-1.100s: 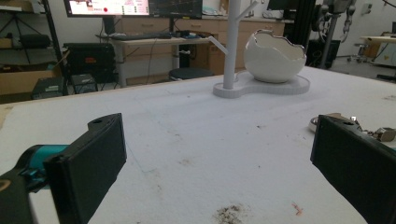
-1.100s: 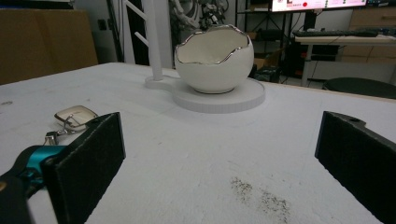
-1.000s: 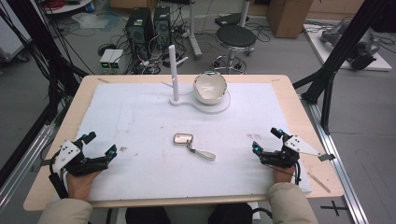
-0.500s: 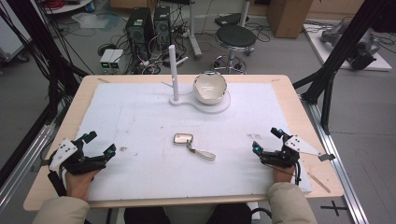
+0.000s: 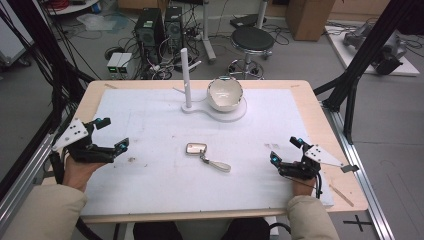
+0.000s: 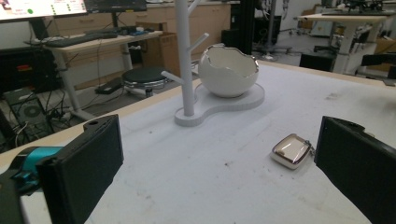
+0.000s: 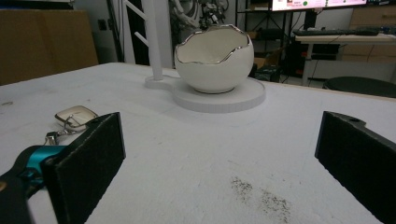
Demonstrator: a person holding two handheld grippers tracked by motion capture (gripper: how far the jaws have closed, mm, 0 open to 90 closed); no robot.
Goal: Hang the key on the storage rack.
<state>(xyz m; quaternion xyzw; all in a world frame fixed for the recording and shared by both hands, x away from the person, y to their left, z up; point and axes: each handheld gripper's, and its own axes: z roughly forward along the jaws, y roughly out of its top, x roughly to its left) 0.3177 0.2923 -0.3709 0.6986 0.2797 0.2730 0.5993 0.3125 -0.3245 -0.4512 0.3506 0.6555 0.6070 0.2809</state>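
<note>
A white-covered bench (image 5: 150,115) carries a keychain (image 5: 206,155) at centre, its strap running near-right. Both the left gripper (image 5: 111,134) and right gripper (image 5: 285,150) rest released, fingers spread; the keychain lies between them, roughly equidistant.

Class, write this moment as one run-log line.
left gripper: open, apart from key fob | right gripper: open, empty | key fob: flat on table centre | eggshell bowl: on white stand base

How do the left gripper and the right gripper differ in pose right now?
The left gripper is raised off the table and points right, toward the key fob; the right gripper sits low by the mat's near right corner. The left gripper lies farther from the near table edge than the right gripper. Both are open and hold nothing.
</note>
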